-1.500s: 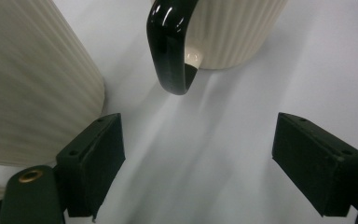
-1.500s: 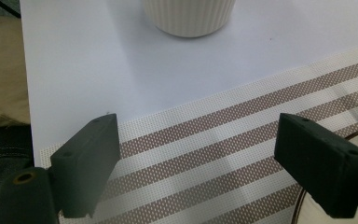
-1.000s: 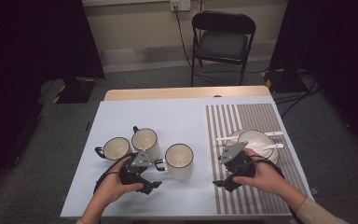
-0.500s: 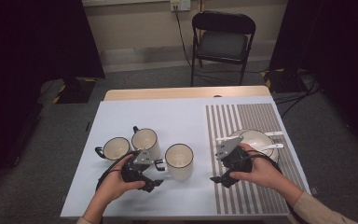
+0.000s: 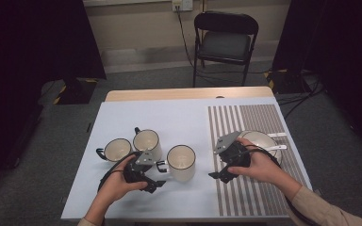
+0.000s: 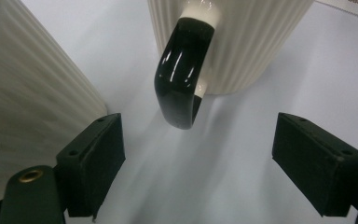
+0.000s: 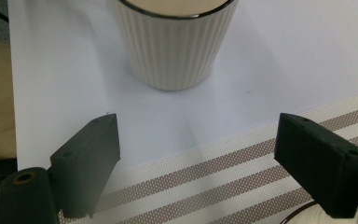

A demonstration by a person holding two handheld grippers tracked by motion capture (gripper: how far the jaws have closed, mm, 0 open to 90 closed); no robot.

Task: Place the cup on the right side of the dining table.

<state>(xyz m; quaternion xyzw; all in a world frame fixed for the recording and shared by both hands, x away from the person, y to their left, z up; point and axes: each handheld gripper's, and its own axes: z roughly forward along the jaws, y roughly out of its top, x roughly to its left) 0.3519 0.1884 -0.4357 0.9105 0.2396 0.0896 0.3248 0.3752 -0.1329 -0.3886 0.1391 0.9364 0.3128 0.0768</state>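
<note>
Three cream ribbed mugs with black rims and handles stand on the white mat: a left mug point(image 5: 115, 149), a middle mug point(image 5: 147, 141) and a right mug point(image 5: 181, 162). My left gripper point(image 5: 154, 184) lies low by the right mug's handle point(image 5: 160, 165), open. In the left gripper view that black handle point(image 6: 182, 88) hangs just ahead of my left gripper point(image 6: 198, 163), untouched, with the middle mug point(image 6: 28, 93) beside the left jaw. My right gripper point(image 5: 219, 175) is open over the striped mat, aimed at the right mug point(image 7: 177, 42), and my right gripper point(image 7: 198, 163) holds nothing.
A white bowl point(image 5: 264, 139) with cutlery point(image 5: 277, 147) beside it sits on the striped mat point(image 5: 245, 117) behind my right hand. The wooden table edge point(image 5: 188, 93) is at the back, and a black folding chair point(image 5: 224, 40) stands beyond it.
My right hand has shifted a little left and up, toward the right mug. The left hand and the mugs have stayed put.
</note>
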